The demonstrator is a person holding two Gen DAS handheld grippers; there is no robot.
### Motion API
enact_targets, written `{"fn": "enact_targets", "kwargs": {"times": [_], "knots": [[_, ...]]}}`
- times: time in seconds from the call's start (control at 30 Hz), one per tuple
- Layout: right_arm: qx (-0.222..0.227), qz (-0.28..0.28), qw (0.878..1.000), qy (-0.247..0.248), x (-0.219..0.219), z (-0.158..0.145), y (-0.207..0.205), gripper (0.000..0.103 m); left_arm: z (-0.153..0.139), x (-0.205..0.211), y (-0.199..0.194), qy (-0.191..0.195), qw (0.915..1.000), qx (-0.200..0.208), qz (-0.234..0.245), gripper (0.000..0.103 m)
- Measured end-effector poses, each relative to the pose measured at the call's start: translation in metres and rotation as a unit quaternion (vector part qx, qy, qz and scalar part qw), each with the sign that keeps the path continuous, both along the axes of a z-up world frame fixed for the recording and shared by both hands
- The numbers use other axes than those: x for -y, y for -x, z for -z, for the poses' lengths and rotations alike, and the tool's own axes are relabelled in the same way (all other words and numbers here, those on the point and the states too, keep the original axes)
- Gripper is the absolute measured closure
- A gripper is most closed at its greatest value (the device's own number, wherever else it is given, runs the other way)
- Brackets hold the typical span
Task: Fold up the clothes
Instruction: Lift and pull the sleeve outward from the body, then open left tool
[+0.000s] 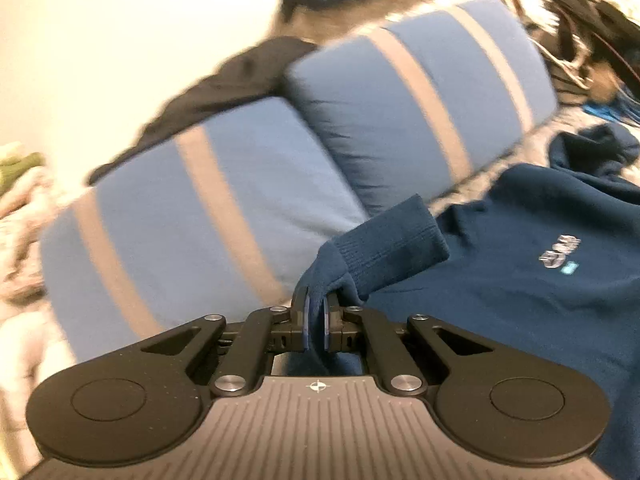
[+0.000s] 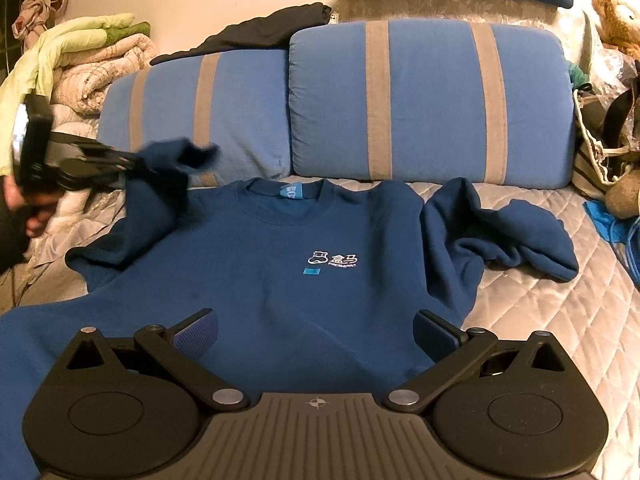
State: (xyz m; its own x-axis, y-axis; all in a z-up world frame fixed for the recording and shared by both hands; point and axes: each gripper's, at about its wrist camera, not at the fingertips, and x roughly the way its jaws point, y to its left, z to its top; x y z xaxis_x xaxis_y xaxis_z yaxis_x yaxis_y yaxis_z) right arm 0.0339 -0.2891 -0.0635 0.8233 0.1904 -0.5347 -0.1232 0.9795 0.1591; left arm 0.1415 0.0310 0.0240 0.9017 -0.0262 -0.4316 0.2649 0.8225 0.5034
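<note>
While my left gripper (image 1: 316, 316) pinches the sweatshirt (image 2: 280, 280) sleeve cuff (image 1: 384, 248), seemingly lifted, my right gripper (image 2: 316, 336) spreads wide above the hem.

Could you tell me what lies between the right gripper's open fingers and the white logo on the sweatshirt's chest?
Only bare blue sweatshirt fabric lies between the right gripper and the logo, as the right wrist view shows.

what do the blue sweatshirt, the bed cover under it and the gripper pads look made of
Sweatshirt: matte knit, probably cotton fleece; its cuff, pinched in the left gripper, shows ribbing.
Bed cover: silvery quilted fabric with slight sheen, diamond stitching; likely satin or polyester.
Right gripper pads: blue, finely textured, probably rubber.
</note>
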Motion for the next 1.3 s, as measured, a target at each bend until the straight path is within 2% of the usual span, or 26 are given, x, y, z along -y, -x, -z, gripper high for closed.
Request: {"fn": "enact_targets", "kwargs": {"times": [0.23, 0.47, 0.63, 0.8, 0.9, 0.97, 1.1, 1.2, 1.23, 1.3], "knots": [[-0.001, 0.002, 1.0, 0.006, -0.001, 0.0, 0.0, 0.0, -0.027, -0.068, 0.031, 0.007, 0.9966, 0.037, -0.074, 0.096], [-0.003, 0.002, 1.0, 0.014, -0.003, -0.001, 0.0, 0.0, -0.043, -0.136, 0.066, 0.009, 0.9864, 0.066, -0.15, 0.096], [-0.004, 0.004, 1.0, 0.02, -0.004, -0.001, 0.0, 0.0, -0.028, -0.175, 0.089, 0.006, 0.9761, 0.061, -0.208, 0.096], [-0.004, 0.006, 1.0, 0.026, -0.005, -0.001, 0.0, 0.0, -0.012, -0.214, 0.112, 0.004, 0.9624, 0.056, -0.266, 0.096], [-0.004, 0.007, 1.0, 0.028, -0.005, -0.001, 0.0, 0.0, -0.003, -0.238, 0.125, 0.003, 0.9526, 0.053, -0.3, 0.096], [-0.004, 0.007, 1.0, 0.028, -0.005, -0.001, 0.0, 0.0, 0.013, -0.25, 0.133, -0.003, 0.9456, 0.04, -0.323, 0.096], [-0.004, 0.008, 1.0, 0.026, -0.004, -0.001, 0.0, 0.0, 0.049, -0.275, 0.151, 0.02, 0.926, 0.004, -0.377, 0.093], [-0.005, 0.008, 1.0, 0.026, -0.004, -0.001, 0.0, 0.0, 0.071, -0.294, 0.16, 0.066, 0.9097, -0.028, -0.409, 0.089], [-0.005, 0.008, 1.0, 0.026, -0.004, -0.001, 0.0, 0.0, 0.074, -0.3, 0.166, 0.088, 0.9008, -0.031, -0.424, 0.085], [-0.005, 0.008, 1.0, 0.026, -0.003, -0.001, 0.0, 0.0, 0.08, -0.312, 0.177, 0.131, 0.8804, -0.037, -0.454, 0.069]]}}
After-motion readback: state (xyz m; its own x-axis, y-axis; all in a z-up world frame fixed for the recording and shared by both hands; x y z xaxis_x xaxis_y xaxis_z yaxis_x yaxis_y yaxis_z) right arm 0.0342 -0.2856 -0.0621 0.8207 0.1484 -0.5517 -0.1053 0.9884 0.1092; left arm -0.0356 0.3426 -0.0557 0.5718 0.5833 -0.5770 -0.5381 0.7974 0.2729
